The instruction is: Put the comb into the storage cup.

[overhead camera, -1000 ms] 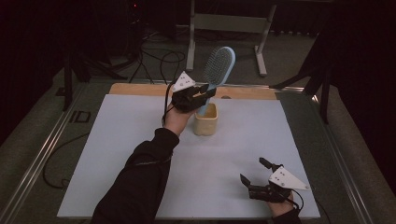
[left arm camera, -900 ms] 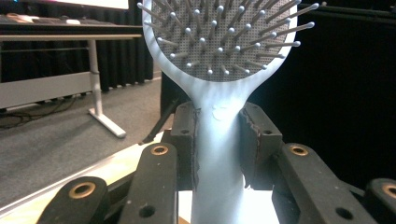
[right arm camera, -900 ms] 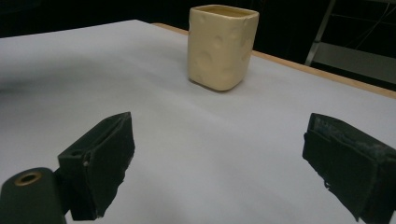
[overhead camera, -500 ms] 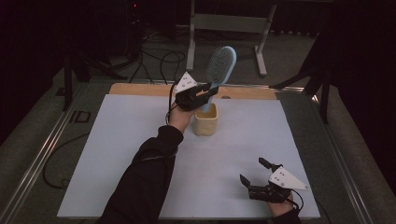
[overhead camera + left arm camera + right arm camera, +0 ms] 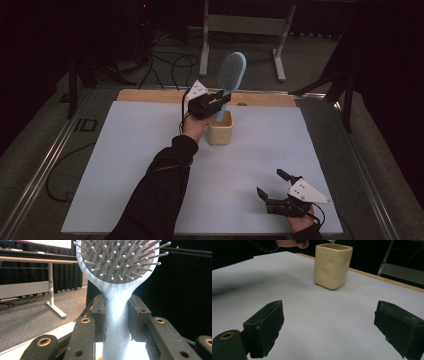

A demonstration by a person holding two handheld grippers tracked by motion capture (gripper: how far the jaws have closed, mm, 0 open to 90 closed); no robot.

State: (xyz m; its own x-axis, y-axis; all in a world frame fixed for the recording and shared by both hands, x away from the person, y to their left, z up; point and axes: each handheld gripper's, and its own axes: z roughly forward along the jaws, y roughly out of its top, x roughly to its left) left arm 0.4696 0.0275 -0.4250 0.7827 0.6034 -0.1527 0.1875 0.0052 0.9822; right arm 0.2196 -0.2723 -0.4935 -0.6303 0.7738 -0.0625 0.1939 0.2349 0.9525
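1. Two pads (image 5: 136,312) of the left gripper (image 5: 212,102) clamp the brush (image 5: 117,315) handle, seen close; high view shows its end in the cup (image 5: 220,131) near the tabletop's (image 5: 125,165) far edge.
2. Right gripper (image 5: 272,187) rests spread wide, holding nothing, at the near right corner.

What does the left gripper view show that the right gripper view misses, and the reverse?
Left gripper view: the brush seen close, bristles facing the camera, its handle clamped between the left tongs. Right gripper view: the right tongs open and empty above the white mat, with the yellow cup standing on it. Shared: the white mat and the dark room behind.
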